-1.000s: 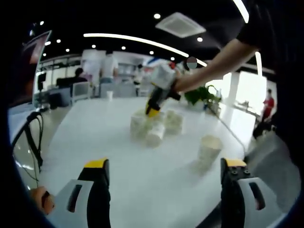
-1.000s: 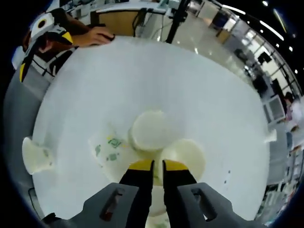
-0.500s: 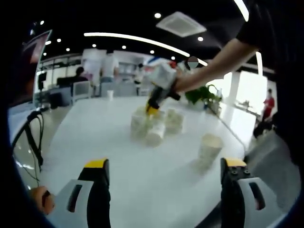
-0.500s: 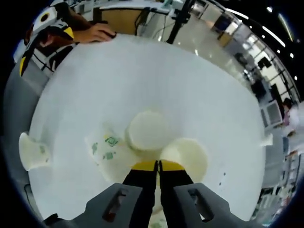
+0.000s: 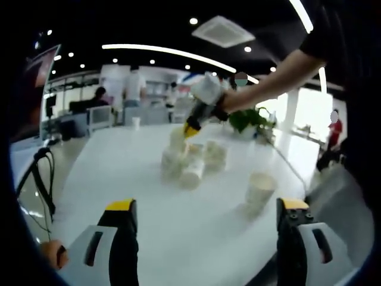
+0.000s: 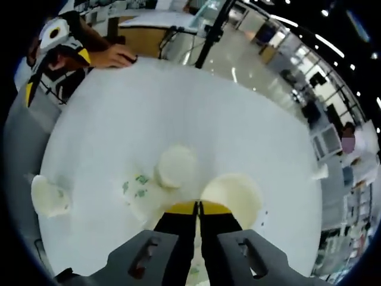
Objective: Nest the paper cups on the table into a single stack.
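— Left gripper view: right gripper (image 5: 190, 129) pinched on a cup (image 5: 177, 140), raised over the cluster of cups (image 5: 193, 162) mid-table (image 5: 119, 173). Left gripper (image 5: 205, 208) wide, idle.

— Next?

— Probably lower it into an upright cup (image 6: 231, 195). Green print on the tipped cup (image 6: 138, 193) — unreadable.
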Demonstrator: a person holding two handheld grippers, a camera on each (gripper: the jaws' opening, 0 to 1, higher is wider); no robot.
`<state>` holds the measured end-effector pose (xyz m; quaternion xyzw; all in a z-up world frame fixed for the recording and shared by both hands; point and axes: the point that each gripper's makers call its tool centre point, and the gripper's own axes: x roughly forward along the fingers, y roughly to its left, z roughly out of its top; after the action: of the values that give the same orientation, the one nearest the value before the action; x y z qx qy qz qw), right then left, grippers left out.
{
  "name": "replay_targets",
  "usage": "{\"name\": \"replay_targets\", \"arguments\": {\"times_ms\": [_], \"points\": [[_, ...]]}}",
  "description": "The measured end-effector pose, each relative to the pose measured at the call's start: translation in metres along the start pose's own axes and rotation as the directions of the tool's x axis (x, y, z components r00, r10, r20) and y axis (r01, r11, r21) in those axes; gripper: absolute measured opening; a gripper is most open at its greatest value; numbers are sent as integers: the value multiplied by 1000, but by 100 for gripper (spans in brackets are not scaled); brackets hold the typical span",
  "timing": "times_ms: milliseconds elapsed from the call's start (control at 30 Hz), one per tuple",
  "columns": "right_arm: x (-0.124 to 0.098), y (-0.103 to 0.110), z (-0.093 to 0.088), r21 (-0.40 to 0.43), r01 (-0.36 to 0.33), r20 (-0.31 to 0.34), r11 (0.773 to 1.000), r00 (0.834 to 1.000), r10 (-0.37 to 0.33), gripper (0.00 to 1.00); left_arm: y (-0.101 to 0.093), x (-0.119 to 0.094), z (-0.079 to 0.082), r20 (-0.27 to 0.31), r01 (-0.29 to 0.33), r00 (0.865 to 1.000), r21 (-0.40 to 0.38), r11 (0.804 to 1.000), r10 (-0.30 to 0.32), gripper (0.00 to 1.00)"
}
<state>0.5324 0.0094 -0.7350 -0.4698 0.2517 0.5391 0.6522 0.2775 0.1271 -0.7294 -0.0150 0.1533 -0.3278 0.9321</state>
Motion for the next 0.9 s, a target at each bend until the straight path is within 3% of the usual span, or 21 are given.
{"name": "replay_targets", "arguments": {"times_ms": [167,533,767,900], "points": [[-34,1,18,-11,51,60,999,997,-51,0,-5,0,5,3,16,1000,15,1000,-17,98],[-112,32,38,29,95,137,995,986,-99,0,-17,-1,13,22,53,998,44,998,-54,98],[-153,75,38,63,79,164,995,983,-88,0,-24,0,12,26,73,997,48,996,-74,98],[-164,102,38,70,57,167,996,984,-68,0,-29,1,12,28,84,996,47,995,-86,98]]}}
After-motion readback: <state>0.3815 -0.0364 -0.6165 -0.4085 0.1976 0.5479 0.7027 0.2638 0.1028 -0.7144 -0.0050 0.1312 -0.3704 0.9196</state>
